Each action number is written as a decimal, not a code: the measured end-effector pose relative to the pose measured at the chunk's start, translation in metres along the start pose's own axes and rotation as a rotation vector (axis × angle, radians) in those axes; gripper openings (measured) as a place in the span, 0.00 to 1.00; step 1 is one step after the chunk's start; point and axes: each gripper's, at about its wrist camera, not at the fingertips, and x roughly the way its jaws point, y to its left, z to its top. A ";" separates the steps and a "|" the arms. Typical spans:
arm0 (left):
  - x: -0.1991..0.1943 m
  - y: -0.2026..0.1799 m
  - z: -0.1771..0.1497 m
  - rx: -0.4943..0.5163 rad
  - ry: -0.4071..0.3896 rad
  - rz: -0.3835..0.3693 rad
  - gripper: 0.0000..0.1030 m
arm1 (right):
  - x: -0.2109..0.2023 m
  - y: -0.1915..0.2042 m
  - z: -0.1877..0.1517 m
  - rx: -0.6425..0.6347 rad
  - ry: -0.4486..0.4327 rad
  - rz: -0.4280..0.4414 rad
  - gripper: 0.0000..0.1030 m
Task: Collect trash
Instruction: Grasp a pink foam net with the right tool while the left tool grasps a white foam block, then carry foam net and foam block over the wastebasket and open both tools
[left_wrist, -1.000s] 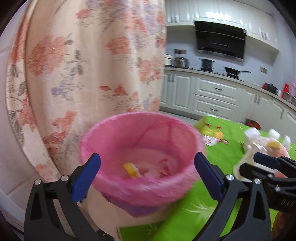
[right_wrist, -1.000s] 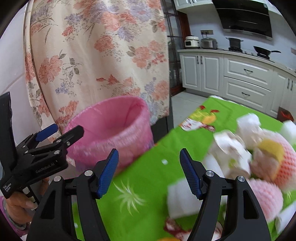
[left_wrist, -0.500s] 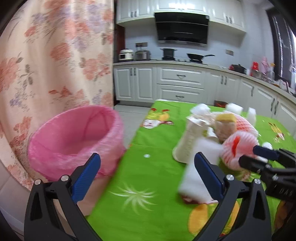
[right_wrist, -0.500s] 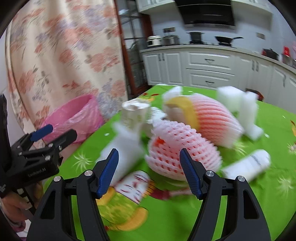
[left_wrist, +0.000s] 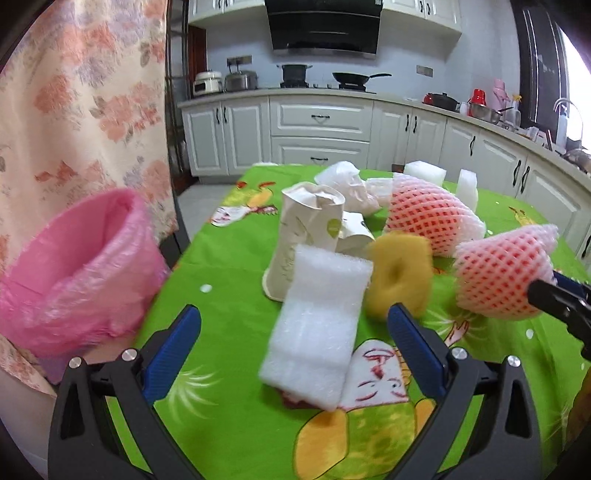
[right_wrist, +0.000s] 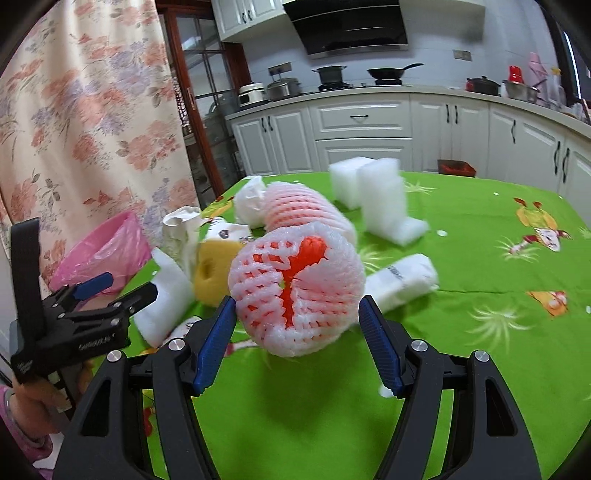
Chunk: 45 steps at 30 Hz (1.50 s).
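Note:
A pink-lined trash bin (left_wrist: 77, 266) stands off the table's left edge; it also shows in the right wrist view (right_wrist: 107, 247). My left gripper (left_wrist: 293, 350) is open, with a white foam sheet (left_wrist: 317, 325) lying between its fingers. A yellow sponge (left_wrist: 400, 277), crumpled paper cups (left_wrist: 306, 229) and a pink foam fruit net (left_wrist: 432, 218) lie behind it. My right gripper (right_wrist: 297, 343) is open around another pink foam net (right_wrist: 295, 288), with the blue pads not visibly pressing it. That net also shows in the left wrist view (left_wrist: 502, 273).
The table has a green cartoon-print cloth (right_wrist: 480, 332). White foam blocks (right_wrist: 380, 192) and a white wrapped roll (right_wrist: 402, 280) lie farther back. A floral curtain (left_wrist: 74, 110) hangs at left. Kitchen cabinets (left_wrist: 321, 136) stand behind.
Both grippers swung right from the pink bin toward the trash pile. The left gripper now frames the foam sheet. The right gripper has closed in around the pink foam net.

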 end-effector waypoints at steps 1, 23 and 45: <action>0.003 -0.001 0.001 0.001 0.008 -0.005 0.94 | -0.002 -0.002 0.000 0.001 -0.001 -0.007 0.64; 0.035 -0.013 0.002 0.029 0.084 -0.045 0.55 | 0.049 0.008 0.016 -0.043 0.056 -0.021 0.72; 0.011 -0.006 -0.006 0.012 0.004 -0.051 0.52 | 0.076 0.023 0.026 -0.106 0.022 -0.036 0.29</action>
